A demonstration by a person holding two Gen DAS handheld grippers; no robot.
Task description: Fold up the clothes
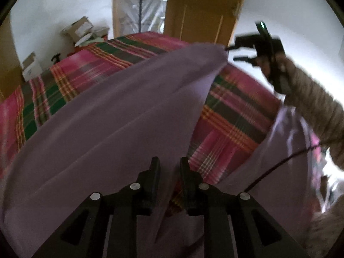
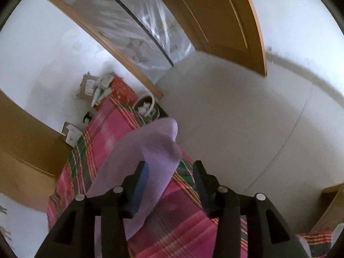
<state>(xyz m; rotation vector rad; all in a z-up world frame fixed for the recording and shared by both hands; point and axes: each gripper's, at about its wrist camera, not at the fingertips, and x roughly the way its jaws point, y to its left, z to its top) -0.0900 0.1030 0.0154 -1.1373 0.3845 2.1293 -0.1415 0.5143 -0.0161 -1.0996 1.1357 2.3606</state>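
A lilac cloth [image 1: 129,118] is lifted in a broad sheet over a pink and green plaid bedspread [image 1: 232,124]. My left gripper [image 1: 169,167] stands at the cloth's near edge; its fingers are a little apart, with cloth and bedspread showing in the gap. The cloth's far corner reaches my right gripper [image 1: 233,53], held by a hand in a knitted sleeve [image 1: 311,99]. In the right wrist view that gripper [image 2: 171,172] is wide open, and the cloth [image 2: 154,146] lies against the blue pad of its left finger [image 2: 142,185], its tip flopping past the fingers.
Cardboard boxes [image 1: 79,30] crowd the wall beyond the bed. A wooden door [image 2: 215,21] stands ajar, and pale floor [image 2: 236,118] runs along the bed's right side. A basket [image 2: 146,105] sits at the bed's far end. Shiny plastic [image 1: 296,133] and a thin cable [image 1: 279,165] lie at right.
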